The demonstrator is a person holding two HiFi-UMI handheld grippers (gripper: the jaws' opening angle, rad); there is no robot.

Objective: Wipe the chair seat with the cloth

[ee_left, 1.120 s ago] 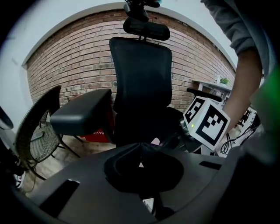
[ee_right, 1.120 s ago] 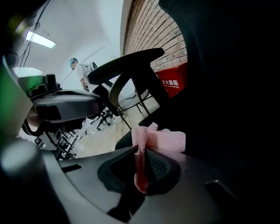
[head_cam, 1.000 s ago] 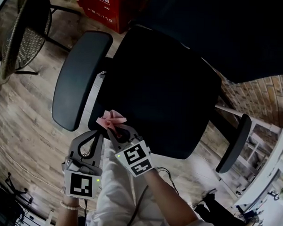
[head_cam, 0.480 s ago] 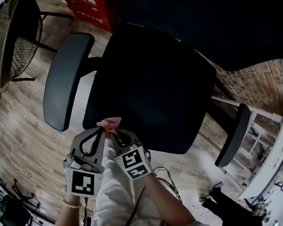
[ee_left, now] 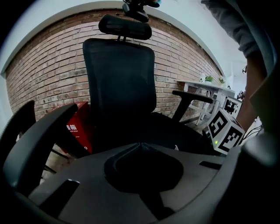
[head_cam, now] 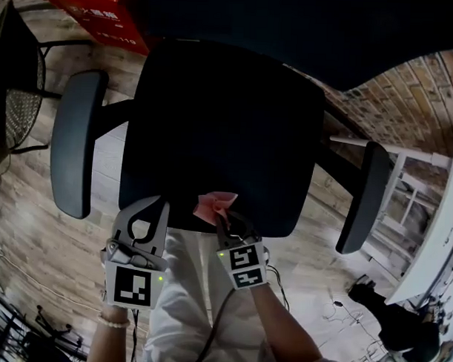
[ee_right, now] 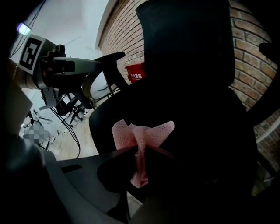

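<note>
The black office chair's seat (head_cam: 221,124) fills the middle of the head view; it also lies ahead of both gripper cameras (ee_left: 175,131) (ee_right: 192,109). My right gripper (head_cam: 222,216) is shut on a crumpled pink cloth (head_cam: 214,206) at the seat's near edge, about mid-width. In the right gripper view the cloth (ee_right: 142,135) sticks up from between the jaws, with a tail hanging below. My left gripper (head_cam: 153,208) hovers by the near left corner of the seat, jaws together and holding nothing (ee_left: 140,146).
Grey armrests flank the seat at the left (head_cam: 70,149) and right (head_cam: 363,196). The backrest (ee_left: 120,74) rises at the far side before a brick wall. A red box (head_cam: 99,12) and another chair (head_cam: 18,80) stand at the far left, a white table (head_cam: 440,221) at the right.
My right gripper has carried the cloth rightward along the seat's near edge, away from the left gripper. The left gripper has stayed near the left corner.
</note>
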